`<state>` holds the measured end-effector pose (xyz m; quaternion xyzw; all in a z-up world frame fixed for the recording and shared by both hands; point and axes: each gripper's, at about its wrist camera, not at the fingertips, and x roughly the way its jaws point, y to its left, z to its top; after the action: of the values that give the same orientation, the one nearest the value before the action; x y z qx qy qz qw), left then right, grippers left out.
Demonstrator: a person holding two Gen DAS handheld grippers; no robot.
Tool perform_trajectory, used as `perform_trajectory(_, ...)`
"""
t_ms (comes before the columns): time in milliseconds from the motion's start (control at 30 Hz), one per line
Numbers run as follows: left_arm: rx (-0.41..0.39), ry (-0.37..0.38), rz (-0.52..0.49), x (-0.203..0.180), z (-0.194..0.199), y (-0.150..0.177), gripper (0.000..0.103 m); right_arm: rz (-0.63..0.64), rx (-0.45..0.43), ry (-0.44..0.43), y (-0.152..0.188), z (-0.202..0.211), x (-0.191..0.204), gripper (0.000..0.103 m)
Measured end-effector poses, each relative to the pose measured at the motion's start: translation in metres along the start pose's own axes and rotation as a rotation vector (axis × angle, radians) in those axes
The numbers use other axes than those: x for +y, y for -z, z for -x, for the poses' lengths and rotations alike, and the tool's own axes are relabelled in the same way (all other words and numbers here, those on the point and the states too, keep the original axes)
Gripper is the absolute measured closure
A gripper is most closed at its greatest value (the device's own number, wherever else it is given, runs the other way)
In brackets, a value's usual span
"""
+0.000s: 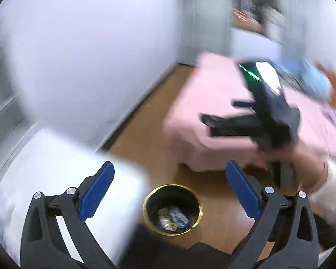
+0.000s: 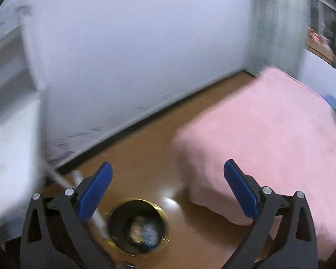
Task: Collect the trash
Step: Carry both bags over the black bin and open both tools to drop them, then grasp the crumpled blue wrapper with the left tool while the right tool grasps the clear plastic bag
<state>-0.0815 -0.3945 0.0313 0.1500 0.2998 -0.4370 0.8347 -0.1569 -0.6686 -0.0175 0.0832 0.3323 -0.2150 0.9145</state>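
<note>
From the left wrist, the left gripper point(image 1: 170, 172) is hanging with its jaws spread wide and nothing between them. Below it a gold-rimmed bin point(image 1: 145, 204) is standing on the wooden floor point(image 1: 143, 121), with wrappers point(image 1: 173, 218) lying at its bottom. The right gripper point(image 1: 219, 121), blurred, is showing over the pink bed point(image 1: 190, 121), held by a hand point(image 1: 302, 163)

From the right wrist, the right gripper point(image 2: 168, 171) is also gaping empty above the bin point(image 2: 161, 210), wrappers point(image 2: 145, 232) inside
</note>
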Motion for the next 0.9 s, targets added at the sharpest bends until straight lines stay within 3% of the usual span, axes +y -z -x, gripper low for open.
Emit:
perform_trajectory(267, 0.006, -0.559, 0.420, 0.214, 0.139, 0.081, 0.006, 0.276, -0.056, -0.377, -0.026, 0.016, 0.216, 0.007)
perform_trajectory(333, 0.045, -0.677, 0.484, 0.263, 0.170, 0.102, 0.006, 0.345, -0.066, -0.451, -0.034, 0.022, 0.269, 0.007)
perform_trajectory(400, 0.064, -0.717, 0.513, 0.299, 0.192, 0.118, 0.006, 0.381, -0.062, -0.531, -0.040, 0.029, 0.315, 0.007)
perform_trajectory(533, 0.088, -0.685, 0.546, 0.365, 0.206, 0.126, 0.006, 0.406, -0.039, -0.661, -0.055, 0.034, 0.392, 0.007)
perform_trajectory(700, 0.158, -0.552, 0.518, 0.420, 0.151, 0.113, 0.006, 0.395, 0.070, -0.778, -0.072, 0.024, 0.456, 0.007)
perform_trajectory(900, 0.226, -0.429, 0.501, 0.451, 0.102, 0.112, 0.009, 0.423, 0.141, -0.793, -0.084, -0.001, 0.522, 0.013)
